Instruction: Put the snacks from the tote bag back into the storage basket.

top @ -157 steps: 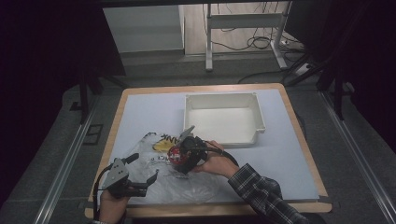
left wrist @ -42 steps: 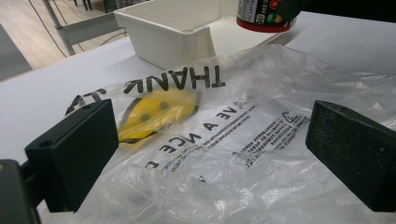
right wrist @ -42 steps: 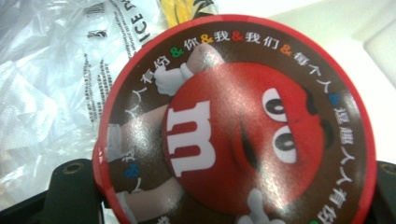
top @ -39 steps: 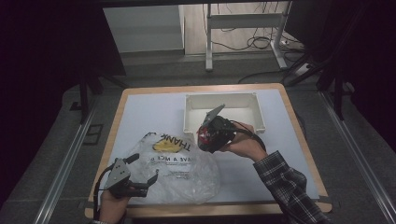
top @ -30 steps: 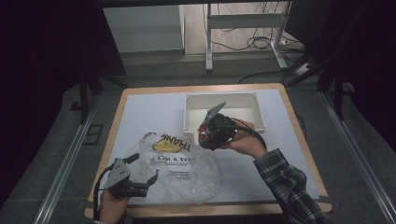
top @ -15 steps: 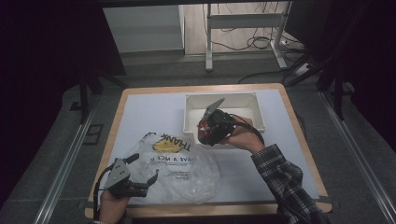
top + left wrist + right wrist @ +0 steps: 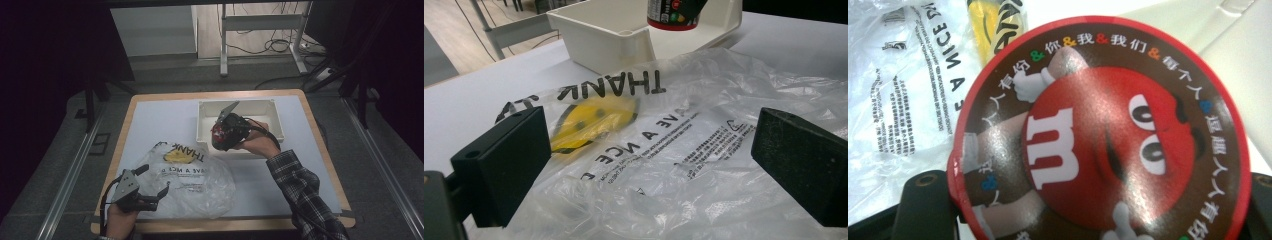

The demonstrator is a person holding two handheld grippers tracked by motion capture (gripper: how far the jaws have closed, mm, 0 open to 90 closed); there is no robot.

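Note:
A red candy tub with a cartoon lid hangs over the front left part of the white bin. My right gripper is shut on the tub, and its black jaws flank the tub at the bottom of the right gripper view. A clear plastic bag printed with black letters and a yellow smiley lies flat on the near half of the table. At the bag's left edge my left gripper stands open, and its pads are spread wide over the bag with nothing gripped.
The bin looks bare inside and stands at the back centre of the white-topped table, just beyond the bag. A plaid sleeve comes in from the lower right. Dark floor and table legs surround the table.
My right gripper carried the tub from over the bag up and back to the bin, then drifted a little farther over it. The left gripper and the bag stayed put.

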